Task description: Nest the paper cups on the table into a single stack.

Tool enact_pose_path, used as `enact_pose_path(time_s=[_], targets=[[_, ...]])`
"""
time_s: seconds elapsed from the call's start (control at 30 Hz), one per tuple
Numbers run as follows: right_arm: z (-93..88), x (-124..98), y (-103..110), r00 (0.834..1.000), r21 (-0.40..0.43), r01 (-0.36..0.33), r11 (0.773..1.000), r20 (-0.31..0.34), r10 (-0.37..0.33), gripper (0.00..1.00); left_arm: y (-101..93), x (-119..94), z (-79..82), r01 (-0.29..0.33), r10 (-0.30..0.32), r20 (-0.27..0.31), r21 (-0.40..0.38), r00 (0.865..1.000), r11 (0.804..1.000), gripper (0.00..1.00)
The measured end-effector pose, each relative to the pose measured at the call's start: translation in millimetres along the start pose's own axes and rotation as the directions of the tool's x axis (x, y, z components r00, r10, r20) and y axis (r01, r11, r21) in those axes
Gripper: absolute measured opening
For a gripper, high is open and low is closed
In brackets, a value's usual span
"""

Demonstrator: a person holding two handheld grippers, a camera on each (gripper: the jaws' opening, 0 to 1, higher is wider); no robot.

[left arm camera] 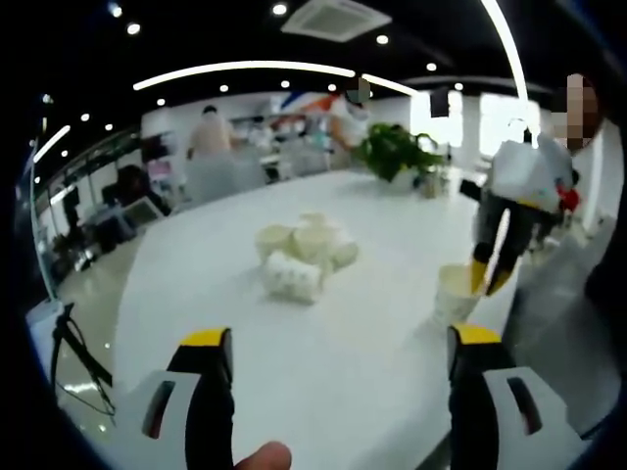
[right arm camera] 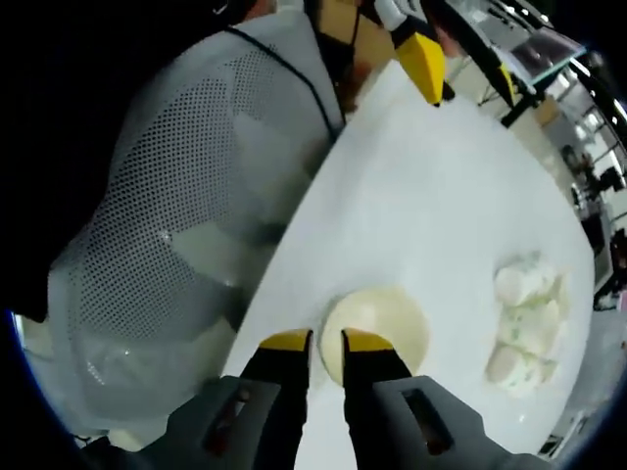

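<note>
jaws of the left gripper stand wide apart in the left gripper view, with nothing between them, raised over the near part of the white table. a fingertip shows at the bottom edge between them. ahead, near the table's middle, sits the cluster of paper cups, some upright and at least one lying on its side; exact count cannot be told. to the right, at the table's edge, a single paper cup stands upright with the right gripper reaching down to its rim. a potted plant stands at the far end of the table, and people stand beyond it.

in the right gripper view, a mesh chair back fills the left side. the right gripper has its yellow-tipped jaws close together, clamped on the rim of the single paper cup, one jaw inside and one outside. the cluster of paper cups lies well apart to the right. the left gripper's yellow tip shows at the top.
</note>
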State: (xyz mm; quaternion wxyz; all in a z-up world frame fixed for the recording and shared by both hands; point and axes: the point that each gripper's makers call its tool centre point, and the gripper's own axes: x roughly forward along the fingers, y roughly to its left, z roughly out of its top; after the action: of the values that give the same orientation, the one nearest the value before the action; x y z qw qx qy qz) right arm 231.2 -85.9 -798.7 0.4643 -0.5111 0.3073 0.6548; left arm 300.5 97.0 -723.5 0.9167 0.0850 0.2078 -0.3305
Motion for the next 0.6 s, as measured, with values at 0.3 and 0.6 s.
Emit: enact_pose_path(time_s=[0.3,0.6], targets=[[8.2,-22,-11,0.991,0.151,0.057,0.987,0.111,-0.075,0.18,-1.5,2,0.7,0.004,-0.004,-0.001,0.004,1.0,1.0,0.9],[25.2,-63,-26,0.938,0.339,0.093,0.936,0.285,-0.196,0.31,-0.9,3,3.4,0.008,-0.008,-0.001,0.011,1.0,1.0,0.91]])
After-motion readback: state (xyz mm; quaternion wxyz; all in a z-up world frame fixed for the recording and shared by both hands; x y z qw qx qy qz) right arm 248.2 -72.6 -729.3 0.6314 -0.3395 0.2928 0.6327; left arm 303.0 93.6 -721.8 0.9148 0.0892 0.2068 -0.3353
